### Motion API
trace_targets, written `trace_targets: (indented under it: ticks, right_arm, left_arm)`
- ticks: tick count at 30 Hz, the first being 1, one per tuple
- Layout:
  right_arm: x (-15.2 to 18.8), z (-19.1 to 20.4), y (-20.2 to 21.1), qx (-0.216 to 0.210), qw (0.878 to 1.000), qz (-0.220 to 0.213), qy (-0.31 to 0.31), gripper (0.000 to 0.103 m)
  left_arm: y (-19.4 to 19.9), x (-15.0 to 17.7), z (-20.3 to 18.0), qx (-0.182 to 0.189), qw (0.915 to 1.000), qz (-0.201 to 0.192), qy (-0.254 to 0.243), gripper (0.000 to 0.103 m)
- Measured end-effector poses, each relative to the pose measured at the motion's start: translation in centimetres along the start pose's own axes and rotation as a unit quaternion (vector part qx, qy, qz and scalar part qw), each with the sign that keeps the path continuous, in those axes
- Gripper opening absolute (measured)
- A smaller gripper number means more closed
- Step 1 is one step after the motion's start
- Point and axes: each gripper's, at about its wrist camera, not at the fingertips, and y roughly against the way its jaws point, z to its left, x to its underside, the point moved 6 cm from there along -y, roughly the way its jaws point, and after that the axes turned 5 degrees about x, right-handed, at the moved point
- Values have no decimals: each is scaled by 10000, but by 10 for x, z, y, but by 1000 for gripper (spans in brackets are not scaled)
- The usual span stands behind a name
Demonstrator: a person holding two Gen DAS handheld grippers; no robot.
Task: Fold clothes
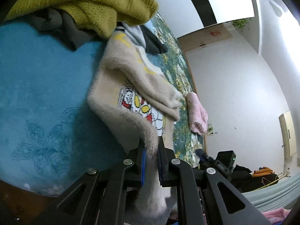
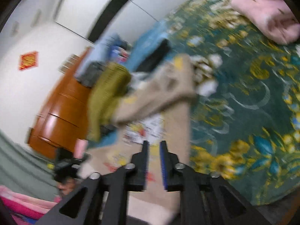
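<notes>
A fluffy beige sweater (image 1: 120,86) with a cartoon print lies on the bed, one sleeve folded across its front. My left gripper (image 1: 151,146) is shut on the sweater's lower edge, which hangs down between the fingers. In the blurred right wrist view the same sweater (image 2: 168,86) lies ahead. My right gripper (image 2: 154,144) hovers over the sweater's hem with its jaws a little apart and nothing between them.
A mustard knit (image 1: 97,5) and grey clothes (image 1: 61,26) are piled on a blue blanket (image 1: 37,93). A folded pink garment (image 1: 196,112) lies on the green floral bedspread (image 2: 243,93). A wooden dresser (image 2: 61,112) stands by the bed.
</notes>
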Motion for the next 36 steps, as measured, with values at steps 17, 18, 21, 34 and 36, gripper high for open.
trace_targets:
  ticks: [17,18,21,34,36]
  right_arm:
    - [68,-5,-60,-293,9888,1462,-69,26]
    - [71,-1,-59,-339,9884,1483,-20,16]
    - [65,10,-40,-843,9885,1250,-91,11]
    - [-16,25,-13,-1781,9819,412,-489,10]
    - [-33,29,-23,-1828,9811,342,-533,10]
  left_arm:
    - [-2,7,10,-236,9997,34,98,11]
    - [1,8,10,-267,9996,19,59,11]
    - [14,11,6,-389,9990,-110,-177,11]
    - [27,-43,18,314,9970,-604,362,11]
    - [14,-65,27,369,9953,-668,598,11]
